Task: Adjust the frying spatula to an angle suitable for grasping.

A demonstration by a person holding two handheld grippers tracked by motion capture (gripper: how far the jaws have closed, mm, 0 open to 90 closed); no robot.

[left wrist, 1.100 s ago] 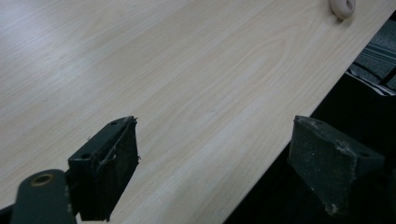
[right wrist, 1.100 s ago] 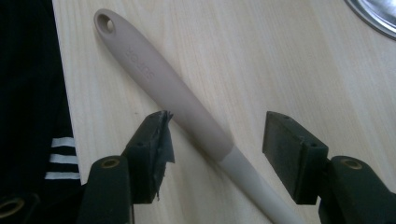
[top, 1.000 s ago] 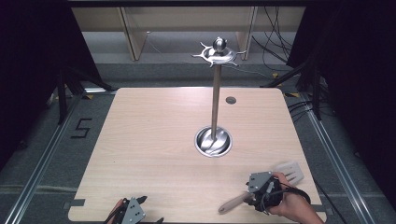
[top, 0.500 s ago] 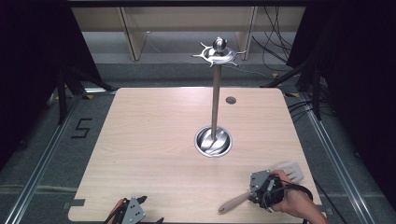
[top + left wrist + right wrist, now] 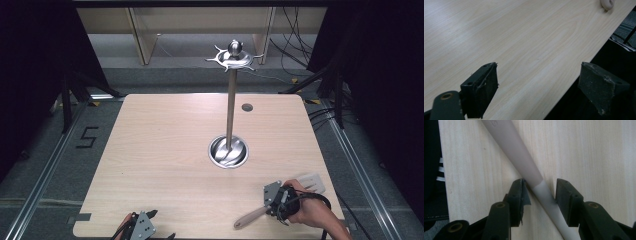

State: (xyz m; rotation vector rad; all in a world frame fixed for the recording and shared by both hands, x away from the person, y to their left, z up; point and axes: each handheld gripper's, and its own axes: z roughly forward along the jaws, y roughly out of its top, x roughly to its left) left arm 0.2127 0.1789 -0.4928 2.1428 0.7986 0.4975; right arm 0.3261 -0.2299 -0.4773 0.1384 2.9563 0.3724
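The right gripper [image 5: 274, 200] hovers low over the near right part of the counter [image 5: 165, 150], held by a hand [image 5: 307, 212] that comes in from the bottom edge. Its jaws have just been closing, and the spatula [image 5: 280, 200] lies on the counter between them. In the right gripper view the spatula [image 5: 524, 162] crosses the gap on a slant: the one jaw touches the handle where the thicker grip ends, while the other jaw stands just beside the thinner shaft, so the gripper is not yet clenched on it. The pale blade [image 5: 312, 181] lies just beyond the hand, and the handle end [image 5: 245, 220] juts out on the gripper's other side. The left gripper [image 5: 539, 85] hangs released at the counter's near edge, well apart from the spatula, with nothing between its jaws. A tall metal stand [image 5: 230, 115] rises well beyond the right gripper.
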